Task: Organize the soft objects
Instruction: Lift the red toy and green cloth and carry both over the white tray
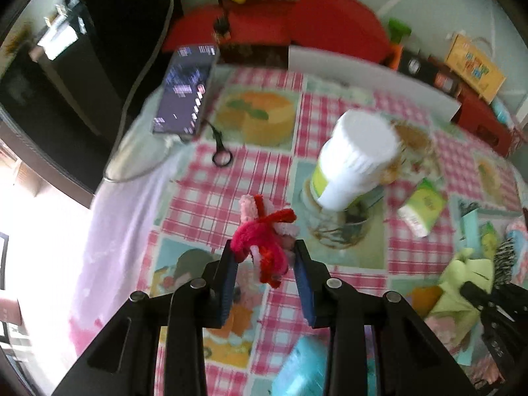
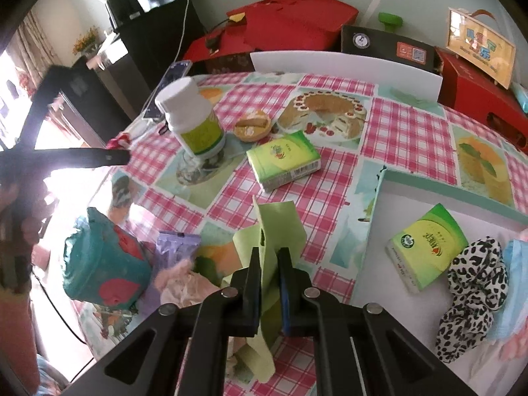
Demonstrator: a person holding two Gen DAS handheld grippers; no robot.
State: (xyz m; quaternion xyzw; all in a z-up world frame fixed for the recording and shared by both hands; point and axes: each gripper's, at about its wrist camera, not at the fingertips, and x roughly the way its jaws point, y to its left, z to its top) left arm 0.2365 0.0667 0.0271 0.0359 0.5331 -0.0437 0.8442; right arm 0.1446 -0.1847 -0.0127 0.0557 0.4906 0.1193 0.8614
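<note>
Left wrist view shows our left gripper (image 1: 265,257) with fingers clenched on a red and pink plush toy (image 1: 264,237) above the checked worktop (image 1: 211,184), while our right gripper (image 2: 269,260) pinches a pale green cloth (image 2: 277,227) beside the tray (image 2: 379,198).

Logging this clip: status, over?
Left gripper shut on red plush toy. Right gripper shut on green cloth. Tray right; nothing blocking.

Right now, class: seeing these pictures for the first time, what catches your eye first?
A fluffy red and pink toy is pinched in the left gripper, above the pink checked tablecloth. The right gripper clamps a pale green cloth. A white-capped bottle stands upright behind.
</note>
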